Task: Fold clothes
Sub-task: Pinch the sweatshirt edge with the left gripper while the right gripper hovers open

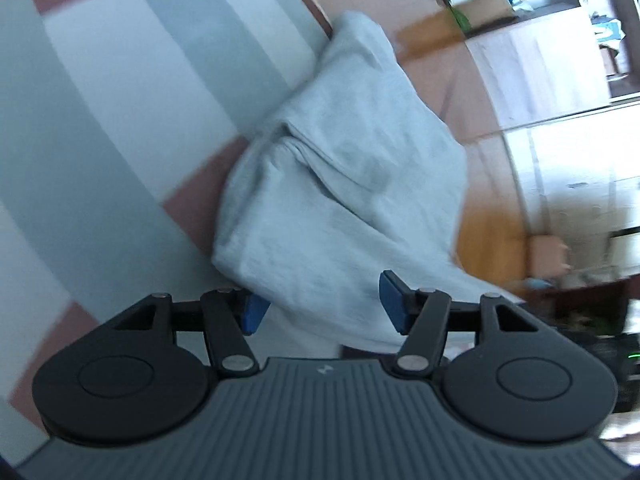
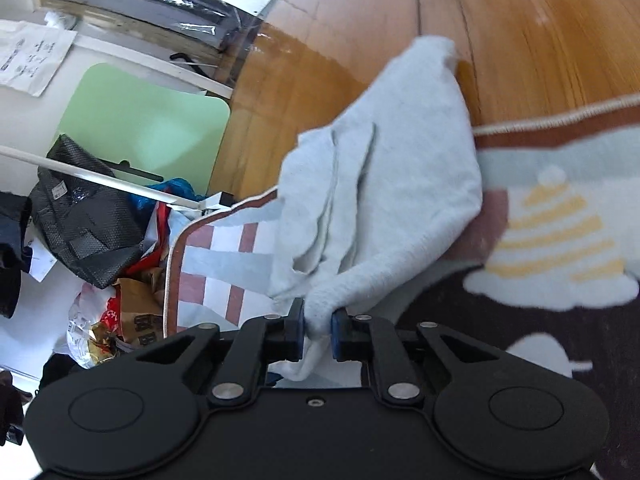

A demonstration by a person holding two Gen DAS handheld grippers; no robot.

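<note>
A pale grey garment (image 1: 344,184) lies bunched on a striped rug (image 1: 120,100), with one end over the rug's edge. My left gripper (image 1: 325,309) stands open above its near end; the blue pads (image 1: 394,304) are wide apart and do not press the cloth that shows between them. In the right wrist view the same garment (image 2: 400,184) hangs lifted and creased. My right gripper (image 2: 318,330) is shut on a pinched fold of its near edge, and a short tail of cloth hangs below the pads.
The rug (image 2: 560,216) lies on a wooden floor (image 2: 520,32). Past its left border sit a black bag (image 2: 80,216), several plastic bags and packets (image 2: 104,324), and a pale green panel (image 2: 140,120). Furniture (image 1: 600,320) stands at the right in the left wrist view.
</note>
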